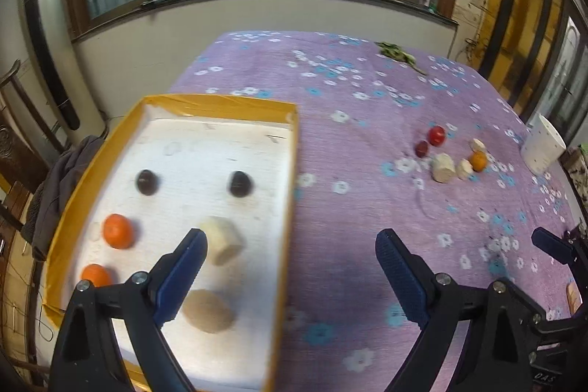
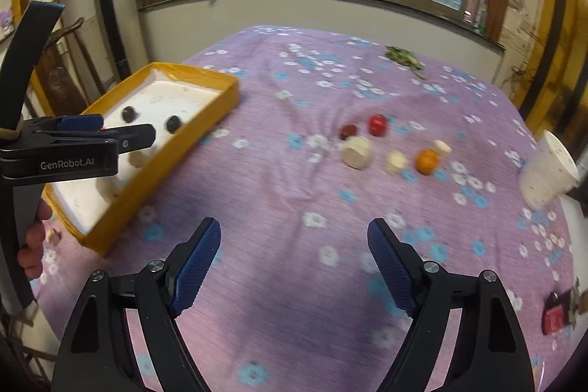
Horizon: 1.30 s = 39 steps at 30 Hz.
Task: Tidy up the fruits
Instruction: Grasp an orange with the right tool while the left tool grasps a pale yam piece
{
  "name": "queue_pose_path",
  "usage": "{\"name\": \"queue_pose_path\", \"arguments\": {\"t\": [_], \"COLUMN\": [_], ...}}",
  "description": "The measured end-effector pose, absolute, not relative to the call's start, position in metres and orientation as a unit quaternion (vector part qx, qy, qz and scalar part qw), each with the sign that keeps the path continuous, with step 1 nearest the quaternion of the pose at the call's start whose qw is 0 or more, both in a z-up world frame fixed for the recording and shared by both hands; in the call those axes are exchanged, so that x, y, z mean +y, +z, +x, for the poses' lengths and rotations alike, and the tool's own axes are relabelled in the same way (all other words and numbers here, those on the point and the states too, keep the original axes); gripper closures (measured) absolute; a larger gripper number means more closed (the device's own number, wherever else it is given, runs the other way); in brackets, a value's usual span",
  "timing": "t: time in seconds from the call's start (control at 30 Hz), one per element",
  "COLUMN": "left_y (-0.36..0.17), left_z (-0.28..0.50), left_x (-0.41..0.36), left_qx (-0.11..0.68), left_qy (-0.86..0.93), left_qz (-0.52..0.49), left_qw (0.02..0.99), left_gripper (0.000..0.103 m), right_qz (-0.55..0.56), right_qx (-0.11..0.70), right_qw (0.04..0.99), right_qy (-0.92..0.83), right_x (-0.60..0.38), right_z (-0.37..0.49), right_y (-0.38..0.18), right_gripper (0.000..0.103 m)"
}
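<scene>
With both tongs, left point(image 1: 290, 245) and right point(image 2: 294, 237), gaping empty, eyeing loose fruits point(image 2: 393, 146) well ahead of the right pair; looking light, soft, bruisable, prone to rolling, so pinching gently across the middle.

Matt purple floral cloth point(image 1: 367, 171) covers the table. On it, the yellow cardboard tray point(image 1: 220, 103) shows a rough white floor. Ribbed blue pads point(image 2: 196, 267), black plastic.

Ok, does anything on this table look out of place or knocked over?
Yes. The white cup at the table's right edge looks tipped rather than upright. A leafy sprig lies alone on the far side of the purple cloth, away from the fruits.
</scene>
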<state>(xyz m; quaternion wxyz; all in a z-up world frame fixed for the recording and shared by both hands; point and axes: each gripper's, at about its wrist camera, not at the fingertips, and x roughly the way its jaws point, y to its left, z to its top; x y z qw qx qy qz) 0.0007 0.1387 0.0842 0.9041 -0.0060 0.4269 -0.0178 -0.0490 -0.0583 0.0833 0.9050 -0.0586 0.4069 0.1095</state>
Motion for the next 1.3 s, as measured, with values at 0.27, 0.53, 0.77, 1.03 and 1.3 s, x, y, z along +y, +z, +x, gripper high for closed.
{"name": "queue_pose_path", "arguments": {"t": [0.27,0.53,0.77,1.03,1.3], "left_y": [0.077,0.066,0.059,0.056,0.058], "left_z": [-0.002,-0.006,0.003,0.014,0.042], "left_x": [0.083,0.058,0.051,0.045,0.025], "left_qx": [0.443,0.463,0.472,0.479,0.475], "left_qy": [-0.041,-0.035,-0.021,-0.010,-0.039], "left_qz": [0.016,0.036,0.039,0.039,0.047], "left_qw": [0.896,0.885,0.881,0.877,0.878], "left_gripper": [0.009,0.008,0.008,0.008,0.008], "right_qz": [-0.026,-0.002,0.015,-0.004,-0.001], "right_qx": [0.421,0.426,0.432,0.457,0.459], "right_qw": [0.905,0.903,0.899,0.885,0.882], "right_qy": [0.055,0.055,0.064,0.087,0.102], "right_x": [-0.130,-0.173,-0.191,-0.185,-0.187], "right_z": [-0.046,-0.003,0.072,0.121,0.126], "right_y": [0.080,0.072,0.056,0.024,0.016], "right_gripper": [0.020,0.020,0.020,0.035,0.072]}}
